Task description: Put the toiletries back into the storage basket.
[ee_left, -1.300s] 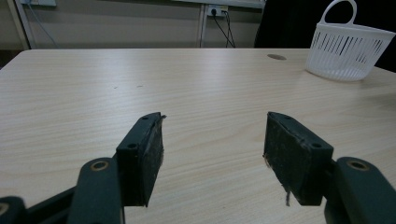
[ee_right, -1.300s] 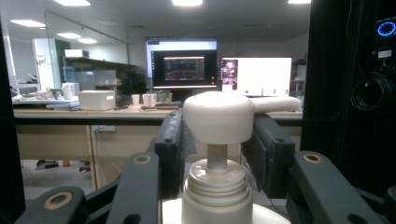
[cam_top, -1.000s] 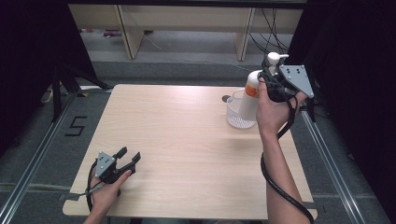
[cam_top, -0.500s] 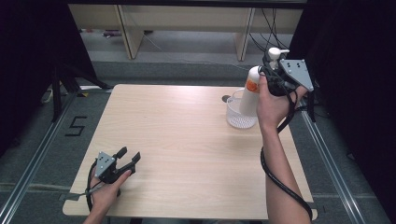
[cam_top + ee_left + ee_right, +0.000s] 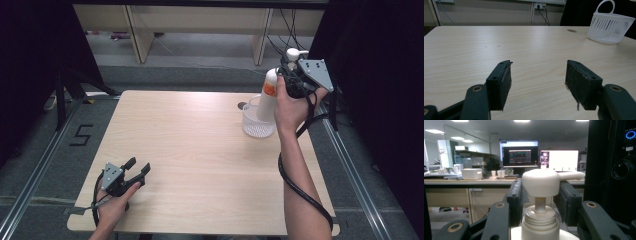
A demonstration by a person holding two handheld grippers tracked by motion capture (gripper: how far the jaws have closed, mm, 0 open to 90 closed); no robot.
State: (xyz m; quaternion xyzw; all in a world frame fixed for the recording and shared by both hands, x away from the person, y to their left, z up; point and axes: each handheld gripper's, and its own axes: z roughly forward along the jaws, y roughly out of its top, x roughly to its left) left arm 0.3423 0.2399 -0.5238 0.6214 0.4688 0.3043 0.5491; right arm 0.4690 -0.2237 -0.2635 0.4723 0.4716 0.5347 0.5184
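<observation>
Two grippers are working: the right gripper [image 5: 290,70] is clenching one pump bottle [image 5: 268,95] above one white basket [image 5: 257,125]. The left gripper [image 5: 134,170] is resting wide apart, empty, on the table [image 5: 200,150].

Table [image 5: 200,150]: pale wood.
Floor mark [image 5: 80,135]: "5", left of table.
Monitors [image 5: 520,155]: lit, on desk.

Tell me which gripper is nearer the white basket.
Right. The right gripper holds a pump bottle just above the white basket at the table's far right; the left gripper rests open at the near left corner.
</observation>
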